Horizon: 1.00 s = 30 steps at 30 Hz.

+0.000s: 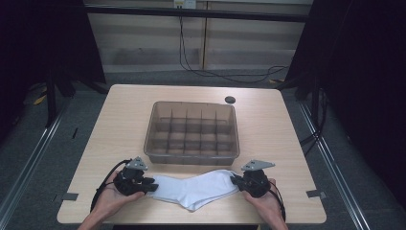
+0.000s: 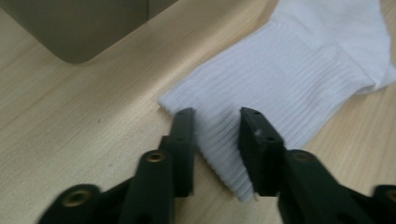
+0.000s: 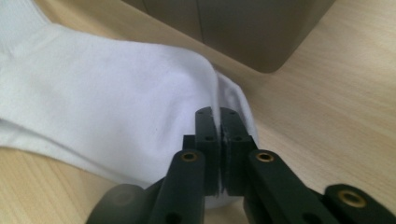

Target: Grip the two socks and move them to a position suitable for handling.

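Each black gripper (image 1: 154,184) (image 1: 235,180) carries a grey three-cornered plate, brass-ringed screw holes along its jaws, and a trailing black cable.

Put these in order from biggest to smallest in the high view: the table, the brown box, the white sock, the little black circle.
1. table
2. brown box
3. white sock
4. little black circle

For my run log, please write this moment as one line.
white sock flat on table, near divided bin | left gripper open over cuff | right gripper shut on toe
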Each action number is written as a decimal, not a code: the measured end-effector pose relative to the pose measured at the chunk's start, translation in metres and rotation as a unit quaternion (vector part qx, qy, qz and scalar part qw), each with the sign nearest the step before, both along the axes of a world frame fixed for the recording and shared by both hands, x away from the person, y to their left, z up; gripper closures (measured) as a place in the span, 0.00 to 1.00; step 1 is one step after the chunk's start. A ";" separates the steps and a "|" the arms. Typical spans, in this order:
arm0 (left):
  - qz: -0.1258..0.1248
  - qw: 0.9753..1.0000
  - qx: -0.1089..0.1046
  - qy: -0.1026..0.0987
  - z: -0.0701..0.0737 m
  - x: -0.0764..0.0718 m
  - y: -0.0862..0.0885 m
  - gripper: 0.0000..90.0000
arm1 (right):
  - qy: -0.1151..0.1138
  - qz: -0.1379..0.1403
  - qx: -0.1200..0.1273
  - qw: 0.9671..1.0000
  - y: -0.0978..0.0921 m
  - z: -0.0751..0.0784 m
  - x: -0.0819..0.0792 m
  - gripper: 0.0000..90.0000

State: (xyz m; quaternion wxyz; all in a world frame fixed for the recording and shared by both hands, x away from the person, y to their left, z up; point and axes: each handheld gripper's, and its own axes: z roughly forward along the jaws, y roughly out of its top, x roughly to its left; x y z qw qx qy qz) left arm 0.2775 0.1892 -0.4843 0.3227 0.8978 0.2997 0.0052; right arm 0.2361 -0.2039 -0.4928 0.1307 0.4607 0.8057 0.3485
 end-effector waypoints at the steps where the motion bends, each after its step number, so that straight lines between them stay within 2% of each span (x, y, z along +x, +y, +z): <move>1: -0.003 1.000 0.002 -0.001 0.001 0.000 0.000 0.87 | -0.003 -0.003 0.002 1.000 -0.001 0.001 0.000 0.99; 3: -0.002 1.000 -0.006 0.004 0.003 0.000 0.000 0.94 | -0.009 -0.007 0.012 1.000 -0.003 0.004 0.000 0.99; 8: -0.009 0.999 -0.032 0.005 0.016 -0.003 0.006 0.96 | -0.014 -0.006 0.021 1.000 -0.005 0.009 -0.001 0.99; 11: -0.011 0.998 -0.060 0.007 0.027 -0.006 0.007 0.96 | -0.018 -0.007 0.028 0.999 -0.007 0.014 -0.001 0.99; 14: -0.016 0.998 -0.068 0.001 0.033 -0.009 0.008 0.96 | -0.023 -0.012 0.038 0.999 -0.009 0.022 -0.004 0.99; 21: -0.027 0.995 -0.092 0.011 0.042 -0.013 0.005 0.96 | -0.030 -0.019 0.041 0.998 -0.020 0.039 -0.009 0.99; 25: -0.029 0.995 -0.094 0.015 0.045 -0.012 0.001 0.96 | -0.030 -0.027 0.048 0.998 -0.030 0.043 -0.010 0.99; 26: -0.032 0.995 -0.090 0.015 0.044 -0.012 0.001 0.96 | -0.029 -0.029 0.050 0.998 -0.030 0.043 -0.010 0.99; 30: -0.031 0.996 -0.076 0.037 0.030 -0.010 -0.003 0.96 | -0.006 -0.028 0.045 0.999 -0.030 0.033 -0.007 0.99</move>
